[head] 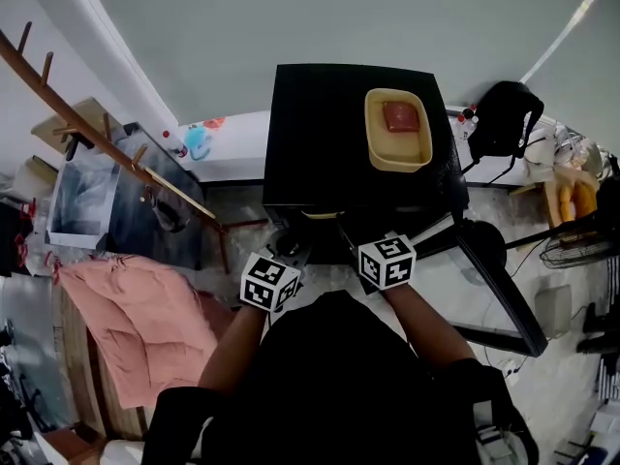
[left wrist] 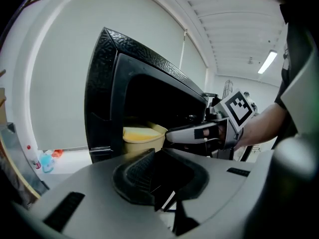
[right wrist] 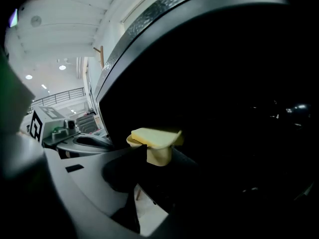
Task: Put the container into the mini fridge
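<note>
A black mini fridge (head: 320,134) stands with its door (head: 494,279) swung out to the right. Inside, at the front of the opening, sits a yellow lidded container (left wrist: 142,136) (right wrist: 154,143). A second yellow container (head: 397,129), with something red in it, rests on the fridge top. My right gripper (right wrist: 149,173) reaches into the opening, its jaws apart with floor showing between them. The container is just past its tips, and I cannot tell whether they touch. My left gripper (left wrist: 167,193) hangs in front of the fridge, shut and holding nothing.
A wooden rack (head: 107,139) leans at the left, with a pink cloth (head: 145,318) on the floor below it. A black bag (head: 504,114) and a wire basket (head: 576,245) sit at the right. A small blue bottle (head: 199,141) stands behind the fridge's left side.
</note>
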`<action>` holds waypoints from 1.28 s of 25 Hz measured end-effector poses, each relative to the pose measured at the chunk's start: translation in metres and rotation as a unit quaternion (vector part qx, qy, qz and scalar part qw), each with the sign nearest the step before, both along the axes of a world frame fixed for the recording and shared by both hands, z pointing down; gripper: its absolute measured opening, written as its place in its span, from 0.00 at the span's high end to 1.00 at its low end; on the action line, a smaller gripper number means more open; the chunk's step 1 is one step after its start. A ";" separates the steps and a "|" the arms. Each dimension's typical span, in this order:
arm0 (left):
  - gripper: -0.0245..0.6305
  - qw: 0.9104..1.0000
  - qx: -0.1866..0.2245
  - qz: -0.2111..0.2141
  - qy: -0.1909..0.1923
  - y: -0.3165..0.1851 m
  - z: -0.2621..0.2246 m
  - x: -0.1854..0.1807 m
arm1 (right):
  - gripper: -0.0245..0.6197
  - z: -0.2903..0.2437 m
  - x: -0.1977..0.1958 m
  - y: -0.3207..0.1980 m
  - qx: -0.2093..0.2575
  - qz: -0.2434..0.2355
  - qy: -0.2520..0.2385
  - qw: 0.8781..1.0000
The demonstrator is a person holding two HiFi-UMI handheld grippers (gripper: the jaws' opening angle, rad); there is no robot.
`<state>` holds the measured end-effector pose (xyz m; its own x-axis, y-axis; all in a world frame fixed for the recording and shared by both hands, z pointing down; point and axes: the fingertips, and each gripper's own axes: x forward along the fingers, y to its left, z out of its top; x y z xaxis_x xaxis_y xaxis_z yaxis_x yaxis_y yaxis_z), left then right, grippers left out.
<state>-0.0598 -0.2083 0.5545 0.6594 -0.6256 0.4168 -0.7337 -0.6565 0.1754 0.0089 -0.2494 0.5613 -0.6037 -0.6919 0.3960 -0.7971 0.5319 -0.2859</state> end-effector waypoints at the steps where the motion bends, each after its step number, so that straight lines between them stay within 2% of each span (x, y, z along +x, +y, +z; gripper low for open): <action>1: 0.89 1.000 0.000 -0.003 0.001 0.000 -0.001 -0.002 | 0.70 0.000 -0.001 -0.002 0.000 -0.001 0.000 1.000; 14: 0.89 1.000 0.020 -0.009 0.021 0.003 -0.016 -0.012 | 0.71 -0.001 -0.006 -0.013 -0.010 0.000 -0.007 1.000; 20: 0.89 0.999 0.029 -0.010 0.044 0.011 -0.029 -0.012 | 0.71 -0.011 -0.005 0.009 -0.007 -0.011 -0.013 1.000; 28: 0.89 0.996 0.042 -0.012 0.079 0.023 -0.049 -0.015 | 0.72 -0.041 0.022 0.042 0.017 -0.011 -0.016 1.000; 32: 0.89 0.994 0.051 -0.003 0.099 0.031 -0.067 -0.014 | 0.72 -0.060 0.033 0.056 0.021 -0.003 -0.033 0.999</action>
